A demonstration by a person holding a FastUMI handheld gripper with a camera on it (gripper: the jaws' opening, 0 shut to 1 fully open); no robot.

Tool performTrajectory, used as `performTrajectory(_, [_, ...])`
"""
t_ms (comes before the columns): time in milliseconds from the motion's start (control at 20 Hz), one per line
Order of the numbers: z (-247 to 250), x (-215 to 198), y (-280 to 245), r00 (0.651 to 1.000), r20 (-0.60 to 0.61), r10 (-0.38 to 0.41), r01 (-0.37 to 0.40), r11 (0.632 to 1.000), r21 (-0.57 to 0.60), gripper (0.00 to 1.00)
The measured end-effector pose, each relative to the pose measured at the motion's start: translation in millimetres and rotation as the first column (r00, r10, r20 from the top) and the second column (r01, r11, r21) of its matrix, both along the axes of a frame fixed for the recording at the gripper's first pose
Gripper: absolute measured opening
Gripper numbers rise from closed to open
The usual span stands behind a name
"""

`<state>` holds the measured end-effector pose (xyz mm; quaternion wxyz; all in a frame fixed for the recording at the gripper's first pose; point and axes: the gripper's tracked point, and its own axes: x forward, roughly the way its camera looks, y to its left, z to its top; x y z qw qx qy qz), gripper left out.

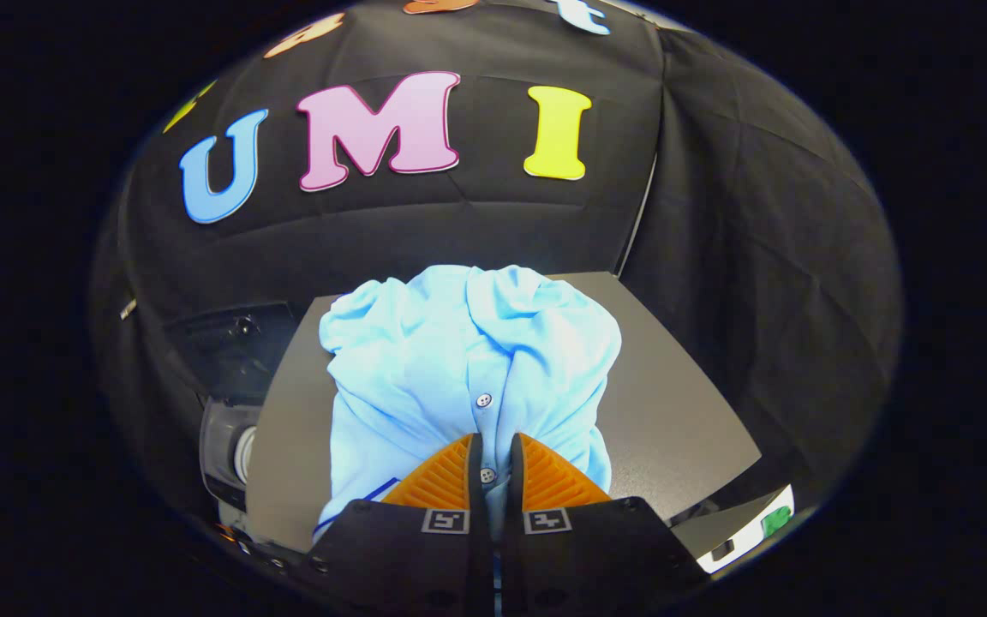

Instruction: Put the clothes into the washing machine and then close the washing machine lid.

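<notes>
Shirt (468,360): pale blue, soft knit cloth, buttoned placket running down its middle with two small round buttons showing. It lies bunched in a rounded heap on the table (682,420), folds and creases gathered toward the near end, collar area rumpled at the far end of the heap. A thin dark blue line of trim shows on the shirt's near left edge. Gripper (493,458): the two fingers are drawn close together, pinching a narrow fold of the shirt's placket between them, with the lower button caught in the slim gap; both ridged pads press on the cloth. Each finger carries a small square marker at its base. Table: flat, matte grey top with straight edges and a squared far corner; the shirt covers its middle, bare surface left of and right of the heap. Left of the table, beyond its edge and lower down, sits the washing machine (232,446), a light grey, glossy, rounded body with a dark opening above it; details there unclear. Behind the table hangs wrinkled black cloth.
</notes>
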<state>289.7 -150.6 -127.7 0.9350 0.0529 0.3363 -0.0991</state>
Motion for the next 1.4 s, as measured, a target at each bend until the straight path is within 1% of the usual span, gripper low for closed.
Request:
performTrajectory(100, [7.7,-0.7,-0.5,1.0,0.023,0.004,-0.004,1.0,-0.008,0.08])
performTrajectory(250, [45.9,-9.4,13.4,0.995,0.098,0.009,-0.008,1.0,-0.007,0.08])
performTrajectory(350, [62.7,-16.5,23.9,0.992,0.122,0.008,-0.007,1.0,-0.007,0.08])
performTrajectory(550, [91.5,-27.1,62.4,0.982,0.18,0.057,-0.053,0.998,-0.03,0.08])
performTrajectory(850, [95.2,-27.4,142.2,0.972,0.192,0.137,-0.137,0.99,-0.012,0.08])
performTrajectory(1050, [95.0,-21.2,196.7,0.961,0.198,0.194,-0.194,0.981,-0.022,0.08])
performTrajectory(1400, [77.1,-7.2,288.6,0.945,0.181,0.272,-0.276,0.961,0.0,0.08])
